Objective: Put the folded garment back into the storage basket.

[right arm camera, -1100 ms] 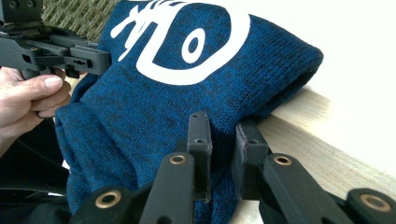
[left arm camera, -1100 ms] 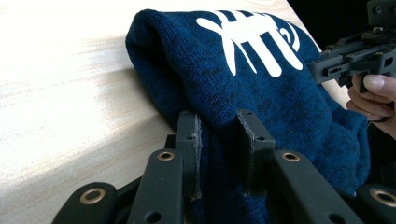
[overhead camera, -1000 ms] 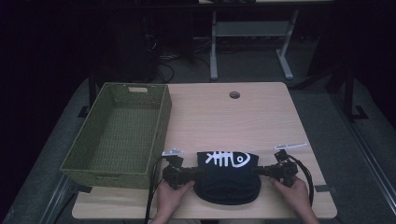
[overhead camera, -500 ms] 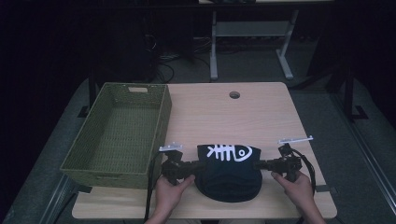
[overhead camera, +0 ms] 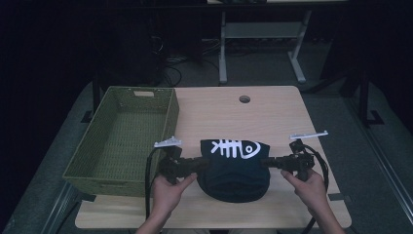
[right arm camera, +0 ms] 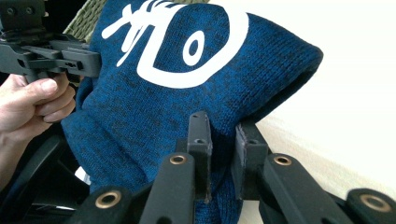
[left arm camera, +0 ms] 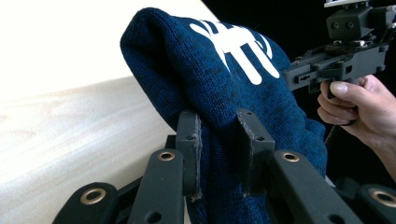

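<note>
Navy knit beanie [overhead camera: 234, 168] with a white fish-skeleton print [overhead camera: 235, 148] sits at the near middle of the wooden table [overhead camera: 272, 117], held from both sides. Left gripper [overhead camera: 197, 165] is clamped on the beanie's left edge; in the left gripper view the knit bunches between the two jaws, which stand narrow with fabric pinched between them [left arm camera: 219, 140]. Right gripper [overhead camera: 268, 162] is clamped on the opposite edge, same picture in the right gripper view: jaws nearly together, a fold of knit caught between them [right arm camera: 224, 140]. Each hand [overhead camera: 168, 187] wraps its handle, the right hand [overhead camera: 307, 183] likewise. Whether the beanie touches the tabletop or hangs just above it cannot be told; the gripper views suggest it is raised and draping. Green woven basket [overhead camera: 122, 136] stands empty at the table's left, just beside the left gripper. Judgement: the step in hand is a two-point carry, with placing the beanie into the basket the likely goal. Next move calls for both grippers travelling left together at matched height, clearing the basket's near wall, keeping the span between them steady so the knit doesn't slip from either pinch, then opening over the basket floor.
</note>
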Tool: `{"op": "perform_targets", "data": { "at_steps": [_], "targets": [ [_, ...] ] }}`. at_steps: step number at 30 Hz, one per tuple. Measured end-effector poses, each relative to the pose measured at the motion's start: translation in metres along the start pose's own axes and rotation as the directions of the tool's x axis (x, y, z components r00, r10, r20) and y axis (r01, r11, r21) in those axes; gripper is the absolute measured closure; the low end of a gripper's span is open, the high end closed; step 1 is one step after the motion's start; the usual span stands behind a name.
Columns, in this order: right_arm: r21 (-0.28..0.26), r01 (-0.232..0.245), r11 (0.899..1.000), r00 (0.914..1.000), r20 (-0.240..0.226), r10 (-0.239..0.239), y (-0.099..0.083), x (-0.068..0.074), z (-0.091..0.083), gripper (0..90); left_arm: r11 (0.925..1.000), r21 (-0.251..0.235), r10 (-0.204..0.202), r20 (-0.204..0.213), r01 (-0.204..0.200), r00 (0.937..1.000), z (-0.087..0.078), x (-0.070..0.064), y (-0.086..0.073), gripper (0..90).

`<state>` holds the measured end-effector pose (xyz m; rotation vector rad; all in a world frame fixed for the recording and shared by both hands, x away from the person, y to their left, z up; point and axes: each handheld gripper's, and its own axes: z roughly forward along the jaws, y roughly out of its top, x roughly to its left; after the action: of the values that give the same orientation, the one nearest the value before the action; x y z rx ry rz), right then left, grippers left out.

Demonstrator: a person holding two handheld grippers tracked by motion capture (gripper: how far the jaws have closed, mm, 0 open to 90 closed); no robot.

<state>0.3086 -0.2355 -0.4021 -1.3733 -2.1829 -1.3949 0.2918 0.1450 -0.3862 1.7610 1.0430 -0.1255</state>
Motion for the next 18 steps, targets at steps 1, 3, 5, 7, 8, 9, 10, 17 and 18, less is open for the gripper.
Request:
{"op": "perform_targets", "data": {
  "at_steps": [1,3,5,7,8,9,10,17,18],
  "targets": [
    [-0.003,0.009,1.000,1.0000,-0.003,-0.009,0.003,0.002,0.000,78.9,1.0000,-0.002,-0.002,0.003,0.002,1.0000,-0.002,0.000,0.002,73.3],
    [-0.004,0.008,1.000,1.0000,-0.002,-0.008,0.008,0.006,-0.001,78.9,1.0000,-0.009,0.001,0.007,-0.001,1.0000,-0.008,-0.001,0.006,73.3],
    [-0.008,0.013,1.000,0.9999,-0.008,-0.013,0.014,0.011,-0.002,78.9,0.9999,-0.016,-0.001,0.011,0.001,0.9999,-0.013,-0.001,0.010,73.2],
    [-0.013,0.021,1.000,0.9997,-0.009,-0.021,0.018,0.015,-0.002,78.9,0.9997,-0.024,-0.006,0.017,0.006,0.9998,-0.018,-0.001,0.014,73.3],
    [-0.019,0.024,1.000,0.9996,-0.013,-0.024,0.021,0.018,-0.002,78.9,0.9997,-0.026,0.002,0.013,-0.002,0.9999,-0.022,-0.001,0.016,73.2],
    [-0.017,0.023,1.000,0.9996,-0.018,-0.023,0.024,0.020,-0.001,78.9,0.9996,-0.028,0.003,0.011,-0.002,0.9999,-0.025,-0.001,0.018,73.2],
    [-0.016,0.028,0.999,0.9995,-0.016,-0.028,0.027,0.023,-0.001,78.9,0.9995,-0.031,0.003,0.011,-0.003,0.9999,-0.027,-0.001,0.020,73.2],
    [-0.016,0.053,0.998,0.9982,-0.025,-0.054,0.044,0.036,0.008,78.9,0.9987,-0.050,0.008,-0.001,-0.008,1.0000,-0.045,0.003,0.029,73.3],
    [-0.017,0.057,0.998,0.9980,-0.027,-0.057,0.046,0.037,0.009,78.9,0.9987,-0.051,0.005,-0.003,-0.005,1.0000,-0.048,0.004,0.030,73.3]
  ]
}}
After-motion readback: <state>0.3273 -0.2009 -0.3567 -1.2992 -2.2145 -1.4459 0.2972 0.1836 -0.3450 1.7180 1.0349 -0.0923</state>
